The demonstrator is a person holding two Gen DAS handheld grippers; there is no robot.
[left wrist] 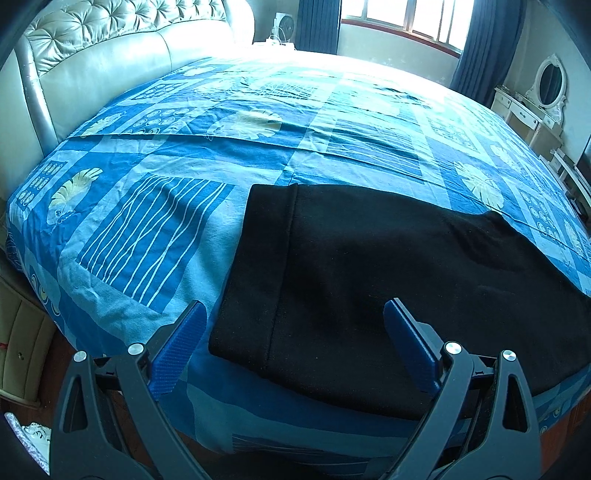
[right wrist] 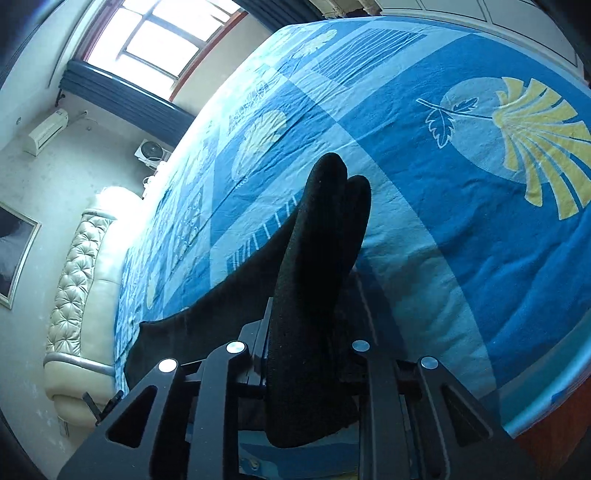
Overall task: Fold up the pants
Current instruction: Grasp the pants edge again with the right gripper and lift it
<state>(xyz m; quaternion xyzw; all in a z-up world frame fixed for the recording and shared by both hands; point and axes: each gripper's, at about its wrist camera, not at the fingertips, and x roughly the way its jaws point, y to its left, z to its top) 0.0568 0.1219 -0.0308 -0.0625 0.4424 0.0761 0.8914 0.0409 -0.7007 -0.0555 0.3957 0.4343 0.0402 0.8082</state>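
Black pants [left wrist: 369, 258] lie flat on the blue patterned bed sheet [left wrist: 147, 221], stretching from a stitched band end at the left off toward the right edge of the left wrist view. My left gripper [left wrist: 295, 306] hovers open over that band end, its blue pads [left wrist: 177, 347] astride the cloth's near left corner and gripping nothing. In the right wrist view my right gripper [right wrist: 314, 332] is shut on a thick doubled fold of the pants [right wrist: 325, 221], which stands up between the jaws and hides the fingertips. The rest of the cloth trails left along the sheet [right wrist: 461, 229].
A padded cream headboard [left wrist: 92, 66] borders the bed at the left. A window [left wrist: 399, 18] with dark curtains is at the back, and a white dresser with an oval mirror [left wrist: 532, 107] at the right. The bed's near edge drops to a wooden floor [left wrist: 59, 354].
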